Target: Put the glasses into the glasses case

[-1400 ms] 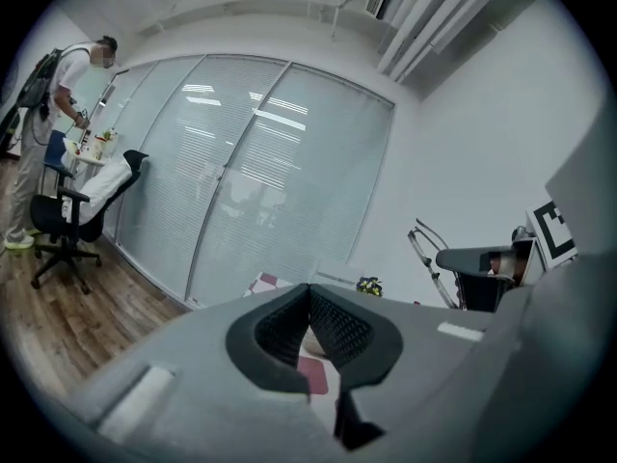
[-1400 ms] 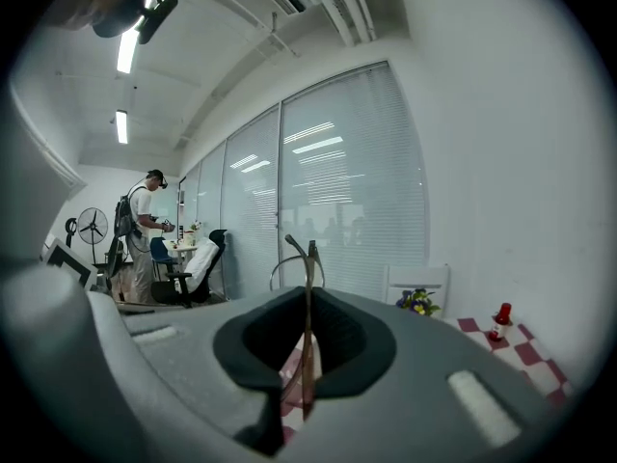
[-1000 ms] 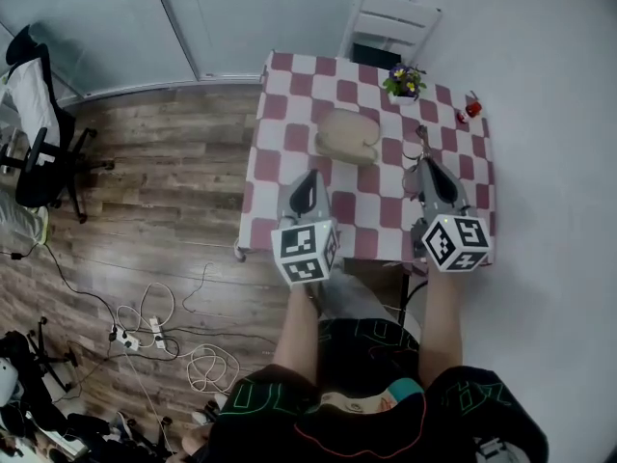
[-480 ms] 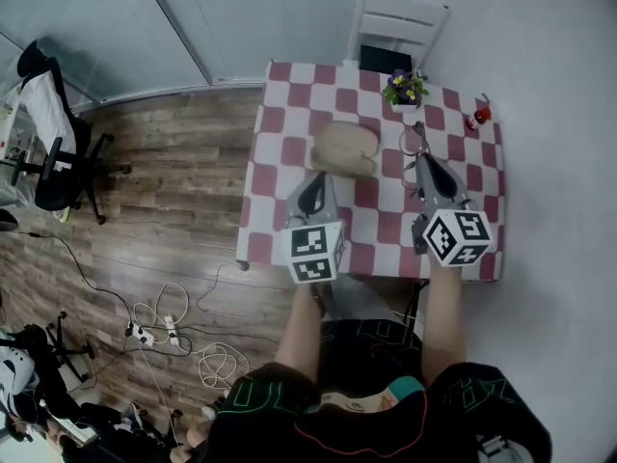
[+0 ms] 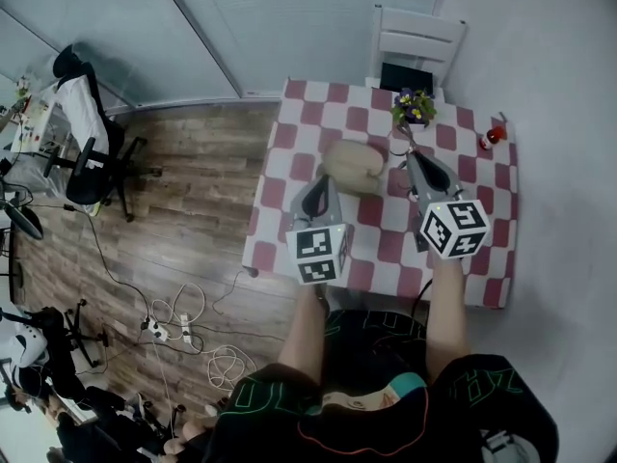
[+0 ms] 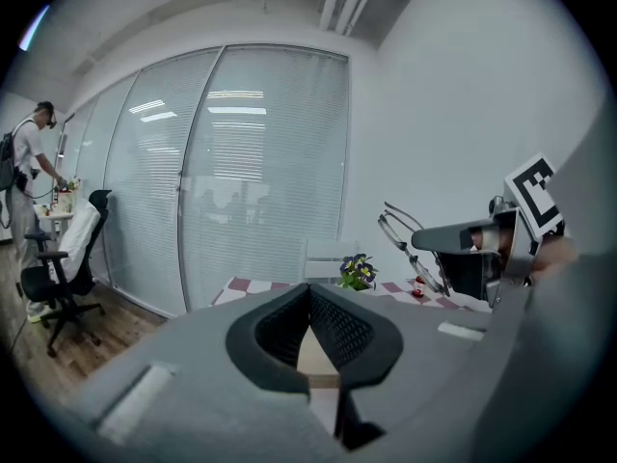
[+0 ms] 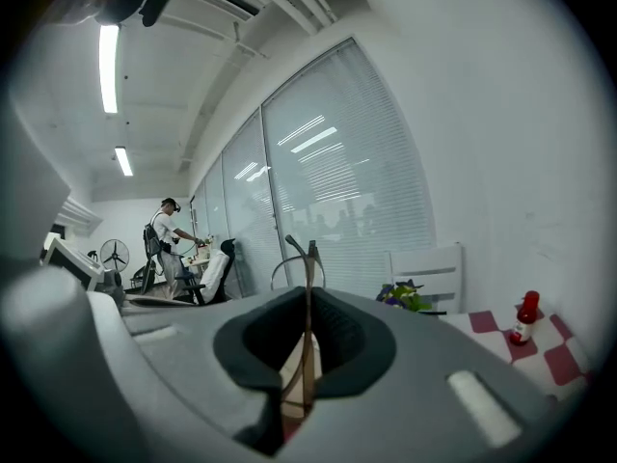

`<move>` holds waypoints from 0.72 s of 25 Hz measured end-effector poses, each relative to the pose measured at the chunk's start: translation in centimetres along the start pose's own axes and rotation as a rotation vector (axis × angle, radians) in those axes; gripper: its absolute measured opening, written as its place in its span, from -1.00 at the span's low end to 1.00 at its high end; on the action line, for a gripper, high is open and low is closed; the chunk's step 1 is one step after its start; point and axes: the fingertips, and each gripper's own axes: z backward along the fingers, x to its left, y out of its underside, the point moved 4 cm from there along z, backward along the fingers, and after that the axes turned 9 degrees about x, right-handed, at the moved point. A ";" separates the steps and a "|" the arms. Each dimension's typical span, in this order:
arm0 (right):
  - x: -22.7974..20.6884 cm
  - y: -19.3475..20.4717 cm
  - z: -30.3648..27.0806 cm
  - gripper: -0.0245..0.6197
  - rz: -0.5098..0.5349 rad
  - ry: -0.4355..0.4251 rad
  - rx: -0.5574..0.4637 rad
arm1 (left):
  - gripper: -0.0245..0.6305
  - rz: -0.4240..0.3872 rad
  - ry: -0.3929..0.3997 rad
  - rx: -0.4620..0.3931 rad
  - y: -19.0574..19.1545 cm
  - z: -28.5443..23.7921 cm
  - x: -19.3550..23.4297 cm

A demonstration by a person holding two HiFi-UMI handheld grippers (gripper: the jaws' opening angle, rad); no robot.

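The left gripper [image 5: 325, 178], jaws closed and empty, hovers beside the tan case [image 5: 352, 162] on the table [image 5: 386, 251], likely ready to steady it. Just right of the case, the right gripper [image 5: 409, 155] pinches the glasses [image 7: 308, 297] by the frame, raised for insertion.
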 end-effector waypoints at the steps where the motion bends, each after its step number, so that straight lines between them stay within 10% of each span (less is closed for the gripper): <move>1: 0.1 0.0 -0.2 -0.87 0.004 -0.014 0.001 | -0.89 0.004 -0.011 0.002 0.1 0.1 0.1; 18: 0.3 3.2 -5.5 -0.87 0.096 -0.072 0.172 | -0.89 0.045 -0.084 0.120 3.9 -2.3 3.9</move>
